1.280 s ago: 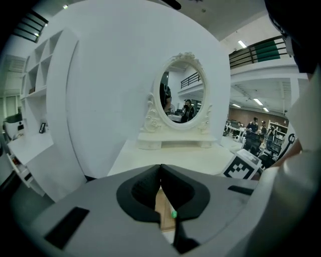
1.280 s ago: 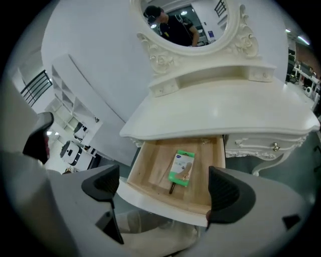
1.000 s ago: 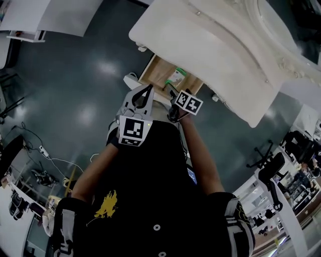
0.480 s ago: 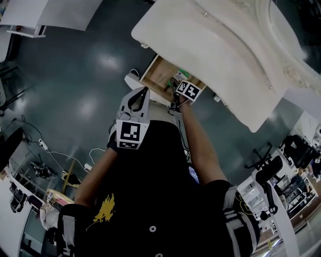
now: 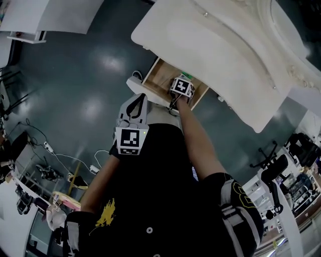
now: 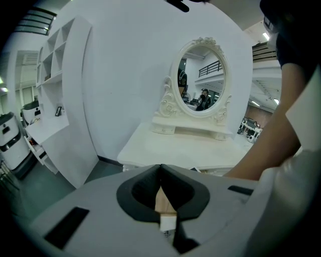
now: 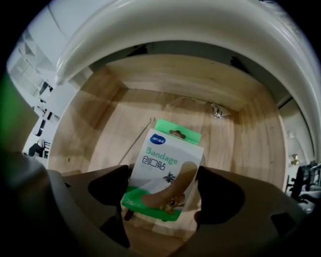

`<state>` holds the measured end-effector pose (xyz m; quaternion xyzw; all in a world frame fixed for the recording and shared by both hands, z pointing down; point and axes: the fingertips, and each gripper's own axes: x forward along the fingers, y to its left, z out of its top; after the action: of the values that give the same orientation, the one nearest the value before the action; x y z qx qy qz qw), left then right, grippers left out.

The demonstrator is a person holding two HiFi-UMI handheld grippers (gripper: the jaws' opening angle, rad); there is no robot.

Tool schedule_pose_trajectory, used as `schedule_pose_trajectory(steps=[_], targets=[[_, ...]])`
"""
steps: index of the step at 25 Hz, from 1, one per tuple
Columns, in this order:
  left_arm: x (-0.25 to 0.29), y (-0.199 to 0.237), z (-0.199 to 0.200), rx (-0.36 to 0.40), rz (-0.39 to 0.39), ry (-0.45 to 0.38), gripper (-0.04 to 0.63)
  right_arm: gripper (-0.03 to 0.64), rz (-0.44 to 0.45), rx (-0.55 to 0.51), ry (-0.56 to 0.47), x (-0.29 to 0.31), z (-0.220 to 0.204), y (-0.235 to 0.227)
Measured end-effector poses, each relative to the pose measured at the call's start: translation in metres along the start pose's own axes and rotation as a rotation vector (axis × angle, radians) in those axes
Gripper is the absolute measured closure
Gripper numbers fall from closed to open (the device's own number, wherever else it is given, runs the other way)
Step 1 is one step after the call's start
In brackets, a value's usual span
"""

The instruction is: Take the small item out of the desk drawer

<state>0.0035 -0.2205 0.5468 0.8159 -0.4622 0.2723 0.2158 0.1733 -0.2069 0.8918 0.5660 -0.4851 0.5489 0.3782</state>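
Note:
The desk drawer (image 5: 154,80) stands pulled out under the white desk top (image 5: 210,45). On its wooden floor (image 7: 95,135) lies a small white and green bandage box (image 7: 165,170). My right gripper (image 7: 163,189) reaches down into the drawer and its jaws are closing, with the box between the dark pads (image 7: 113,188), which sit right at its two sides. In the head view the marker cube (image 5: 181,86) hides the box. My left gripper (image 5: 142,96) hangs shut and empty in front of the drawer, its tips meeting in the left gripper view (image 6: 160,168).
A thin wire (image 7: 136,141) and a small crumpled scrap (image 7: 216,111) lie on the drawer floor behind the box. An oval mirror (image 6: 203,83) stands at the back of the desk. Dark floor lies left of the desk, with white furniture (image 5: 45,15) beyond.
My right gripper has moved forward and down into the drawer, so its marker cube now covers the green box in the head view. The left gripper has barely shifted.

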Motion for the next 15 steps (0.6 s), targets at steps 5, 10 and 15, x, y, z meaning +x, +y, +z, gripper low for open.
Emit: schedule_pose_trajectory(steps=[5,10,15], targets=[[0.001,-0.002,-0.002,0.012,-0.009,0.007,0.581,0.202,-0.011,-0.059,0.053,-0.003,0.0,-0.004],[-0.003,-0.002,0.001,0.035,-0.014,0.002,0.581,0.229,0.015,-0.141,0.051,-0.012,-0.007,-0.006],[-0.004,-0.001,0.003,0.056,-0.025,-0.014,0.581,0.247,0.057,-0.21,-0.017,-0.03,-0.008,0.006]])
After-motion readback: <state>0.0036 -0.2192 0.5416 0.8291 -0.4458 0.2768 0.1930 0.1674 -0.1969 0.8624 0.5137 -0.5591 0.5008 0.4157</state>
